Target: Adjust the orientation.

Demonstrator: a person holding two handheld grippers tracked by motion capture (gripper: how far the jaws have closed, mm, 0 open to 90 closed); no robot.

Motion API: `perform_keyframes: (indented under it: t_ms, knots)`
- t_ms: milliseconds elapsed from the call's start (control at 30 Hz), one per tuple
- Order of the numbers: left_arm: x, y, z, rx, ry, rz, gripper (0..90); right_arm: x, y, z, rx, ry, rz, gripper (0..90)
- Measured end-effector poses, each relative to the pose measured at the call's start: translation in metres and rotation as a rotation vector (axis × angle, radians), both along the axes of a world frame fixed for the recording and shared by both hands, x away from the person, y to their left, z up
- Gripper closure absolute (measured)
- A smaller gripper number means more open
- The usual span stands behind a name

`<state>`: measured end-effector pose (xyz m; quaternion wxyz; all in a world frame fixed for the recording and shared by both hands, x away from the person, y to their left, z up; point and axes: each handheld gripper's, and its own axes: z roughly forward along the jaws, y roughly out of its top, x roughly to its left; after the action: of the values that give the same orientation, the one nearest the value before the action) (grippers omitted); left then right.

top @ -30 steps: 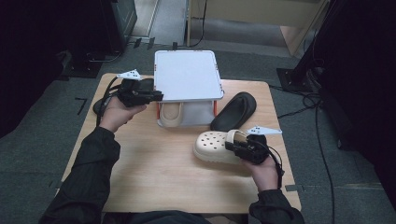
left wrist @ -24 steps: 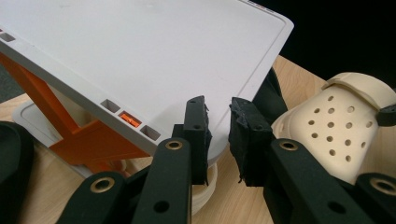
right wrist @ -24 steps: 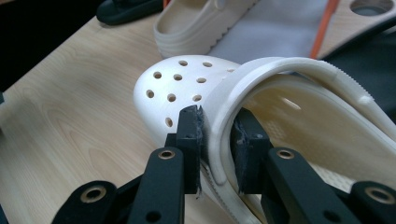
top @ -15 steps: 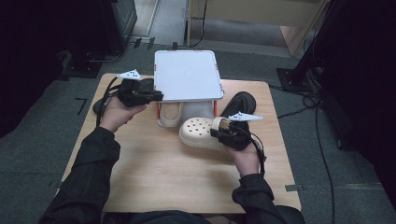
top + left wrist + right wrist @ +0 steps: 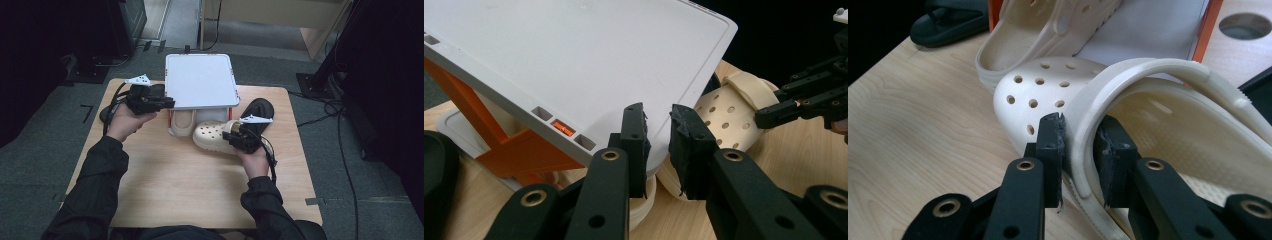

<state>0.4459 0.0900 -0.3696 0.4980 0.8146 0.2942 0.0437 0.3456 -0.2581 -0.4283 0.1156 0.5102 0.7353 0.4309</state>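
Both forearms outstretched, right tool [image 5: 239, 131] gripping cream clog [image 5: 212, 136].

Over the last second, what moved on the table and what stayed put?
The right gripper, shut on the cream clog's rim, carried it leftward across the table from the right edge to beside the other cream clog under the white lid. Nothing was let go. The left gripper kept holding the lid's edge raised, and the black shoe lay where it was.
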Motion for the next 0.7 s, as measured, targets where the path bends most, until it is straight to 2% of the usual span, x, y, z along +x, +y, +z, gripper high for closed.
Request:
perform_keyframes:
  t_ms: [100,167,233,267,300,400,467,600,700]
  knots:
    - [0.0,0.0,0.0,0.001,-0.001,0.001,77.0,-0.001,0.002,-0.001,-0.019,-0.018,0.009,72.2]
    - [0.0,0.0,0.0,0.0,-0.001,0.001,77.0,0.0,0.0,-0.001,-0.01,-0.02,0.026,68.7]
    - [0.0,0.0,0.0,0.001,-0.001,0.0,77.0,-0.001,-0.003,-0.001,-0.015,-0.04,0.054,64.8]
    - [0.0,0.0,0.0,0.0,0.0,0.0,77.0,-0.003,-0.007,0.0,-0.017,-0.057,0.086,62.5]
    - [0.0,0.0,0.0,0.001,-0.001,-0.001,77.0,-0.003,-0.007,0.0,-0.017,-0.057,0.086,62.5]
    - [0.0,0.0,0.0,0.0,0.0,0.0,77.0,-0.004,-0.014,0.0,-0.039,-0.074,0.139,58.8]
    - [0.0,0.0,0.0,-0.001,0.0,0.0,77.1,-0.005,-0.022,-0.003,-0.05,-0.073,0.168,55.9]
    - [0.0,0.0,0.0,-0.002,0.0,0.001,77.1,-0.005,-0.027,-0.005,-0.057,-0.071,0.188,55.1]
    - [0.0,0.0,0.0,-0.002,0.0,0.002,77.0,-0.004,-0.03,-0.009,-0.051,-0.047,0.215,53.9]
